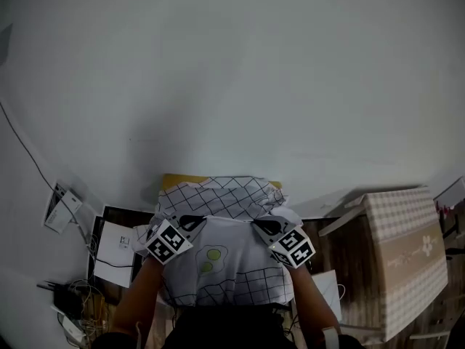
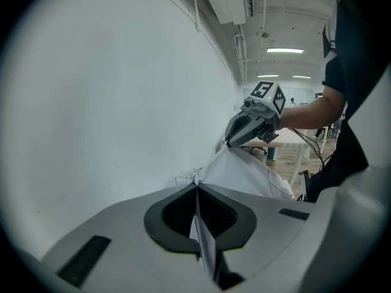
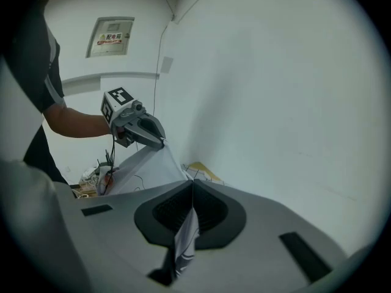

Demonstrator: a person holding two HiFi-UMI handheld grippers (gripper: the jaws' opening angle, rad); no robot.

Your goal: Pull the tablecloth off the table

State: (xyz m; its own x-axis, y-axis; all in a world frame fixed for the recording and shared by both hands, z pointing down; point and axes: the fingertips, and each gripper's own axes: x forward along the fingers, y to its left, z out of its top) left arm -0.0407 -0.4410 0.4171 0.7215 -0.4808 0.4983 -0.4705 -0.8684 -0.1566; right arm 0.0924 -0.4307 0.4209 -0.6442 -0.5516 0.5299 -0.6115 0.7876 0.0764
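My left gripper (image 1: 192, 223) is clamped shut on one edge of the checked tablecloth (image 1: 218, 195), which spans across to my right gripper (image 1: 266, 228), pinched shut on the other edge. Ahead of my jaws the cloth drapes over what seems a yellow table (image 1: 182, 181).

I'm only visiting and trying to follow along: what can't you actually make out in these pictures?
Table: head view, the held-up tablecloth hides all but a yellow strip.
Tablecloth's lower edge: head view, lost behind the person's dark clothing.
Wall sign: right gripper view, print too small to read.
Clutter by the cables: head view, dim and too small to name.
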